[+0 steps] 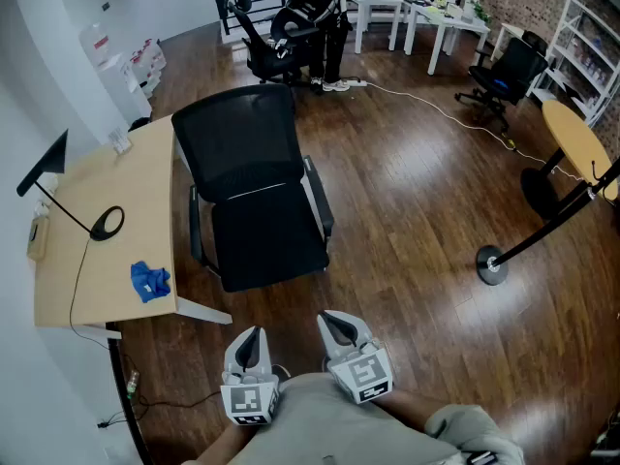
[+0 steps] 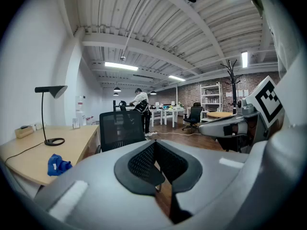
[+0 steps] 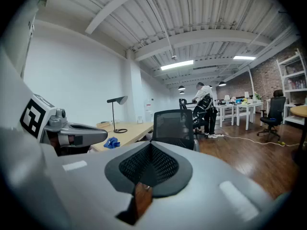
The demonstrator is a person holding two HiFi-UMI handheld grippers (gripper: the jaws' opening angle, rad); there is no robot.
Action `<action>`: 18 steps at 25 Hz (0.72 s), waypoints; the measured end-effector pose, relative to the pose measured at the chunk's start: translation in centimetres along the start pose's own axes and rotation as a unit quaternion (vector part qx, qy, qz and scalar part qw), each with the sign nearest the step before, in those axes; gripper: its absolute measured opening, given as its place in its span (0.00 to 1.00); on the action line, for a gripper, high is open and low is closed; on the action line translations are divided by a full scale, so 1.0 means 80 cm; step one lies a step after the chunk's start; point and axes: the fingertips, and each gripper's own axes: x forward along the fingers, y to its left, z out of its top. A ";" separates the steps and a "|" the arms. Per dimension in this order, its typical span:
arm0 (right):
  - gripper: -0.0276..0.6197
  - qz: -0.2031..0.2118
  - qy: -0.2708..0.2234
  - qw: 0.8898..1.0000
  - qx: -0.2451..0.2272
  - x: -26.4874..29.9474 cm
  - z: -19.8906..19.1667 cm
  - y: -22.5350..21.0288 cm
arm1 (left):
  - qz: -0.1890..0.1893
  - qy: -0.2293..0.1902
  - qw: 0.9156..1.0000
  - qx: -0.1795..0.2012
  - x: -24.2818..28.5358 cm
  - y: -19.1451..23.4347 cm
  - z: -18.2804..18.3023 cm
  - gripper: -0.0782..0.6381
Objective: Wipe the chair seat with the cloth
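A black office chair (image 1: 262, 201) with a mesh back stands in the middle of the wooden floor, its seat (image 1: 268, 248) bare and turned toward me. The blue cloth (image 1: 149, 281) lies crumpled on the near corner of the wooden desk (image 1: 92, 269), left of the chair. Both grippers hang low by my body, short of the chair. My left gripper (image 1: 250, 339) is shut and empty. My right gripper (image 1: 336, 322) is also shut on nothing. The left gripper view shows the cloth (image 2: 57, 164) and chair (image 2: 121, 130) beyond the closed gripper (image 2: 154, 145). The right gripper view shows the cloth (image 3: 112, 142), chair (image 3: 175, 126) and gripper (image 3: 150, 146).
A black desk lamp (image 1: 60, 187) and its cable sit on the desk. A black stand with a round base (image 1: 491, 264) leans at the right, near a round wooden table (image 1: 578, 143). A person (image 1: 312, 3) stands at the back by more chairs and white tables.
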 end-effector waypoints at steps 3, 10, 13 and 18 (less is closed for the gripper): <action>0.04 -0.001 -0.005 1.000 0.002 0.002 0.001 -0.015 | 0.000 -0.004 1.000 0.001 0.013 -0.008 0.006 0.12; 0.04 0.020 0.003 1.000 0.001 0.021 -0.003 -0.018 | 0.033 0.006 0.999 -0.007 0.013 0.009 0.002 0.12; 0.04 0.029 0.010 1.000 -0.003 0.041 -0.006 -0.013 | 0.042 0.006 0.999 -0.016 0.021 0.027 -0.007 0.12; 0.04 0.026 0.025 0.999 -0.010 0.094 0.002 -0.004 | 0.044 0.007 0.999 -0.029 0.047 0.081 -0.008 0.12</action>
